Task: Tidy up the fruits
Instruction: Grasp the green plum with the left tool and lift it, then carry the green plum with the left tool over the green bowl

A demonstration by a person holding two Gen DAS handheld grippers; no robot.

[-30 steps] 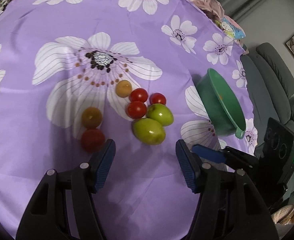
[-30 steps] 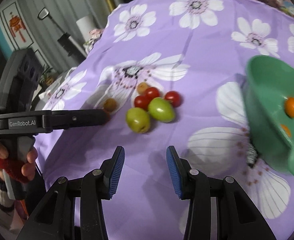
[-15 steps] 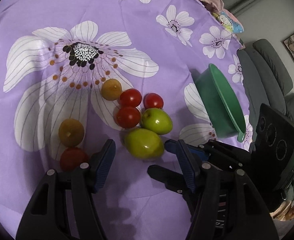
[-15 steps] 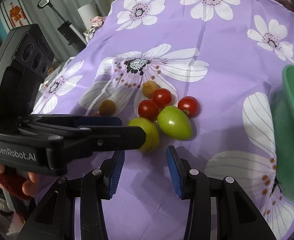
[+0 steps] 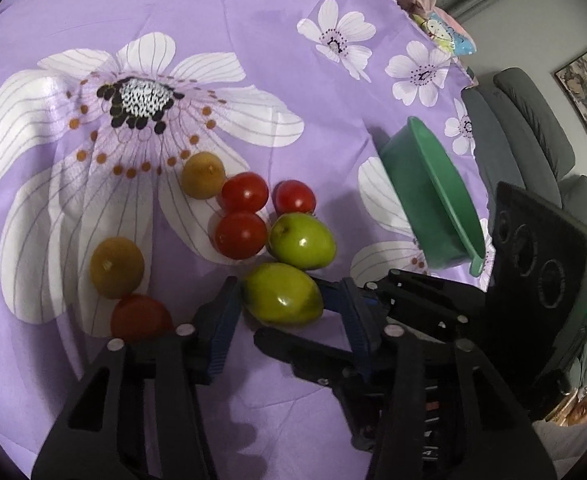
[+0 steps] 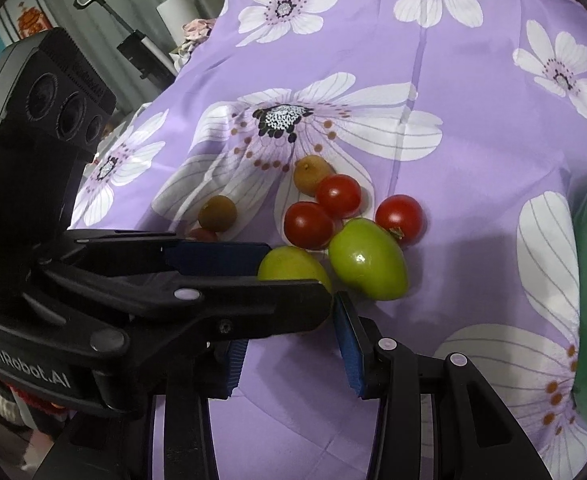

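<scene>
Jaws of the left gripper [image 5: 287,312] have just been closing and now flank the near green fruit [image 5: 281,299], lower centre of frame, pads at or just short of its sides; the right gripper [image 6: 289,354] stands open and empty. Judged light, firm, smooth-skinned, apt to roll: grip across its widest part.

Soft indoor light falls from above, bright enough for saturated colour on the purple flowered cloth [image 5: 253,60], with small white glints on the two green fruits [image 5: 281,294] [image 6: 367,264] and the red tomatoes [image 6: 338,195]. Diffuse grey shadows of the tools lie on the cloth at the bottom of both views. Fisheye bending curves the cloth's edges, black vignetting cuts off the corners, and the dim background room looks slightly soft.
</scene>
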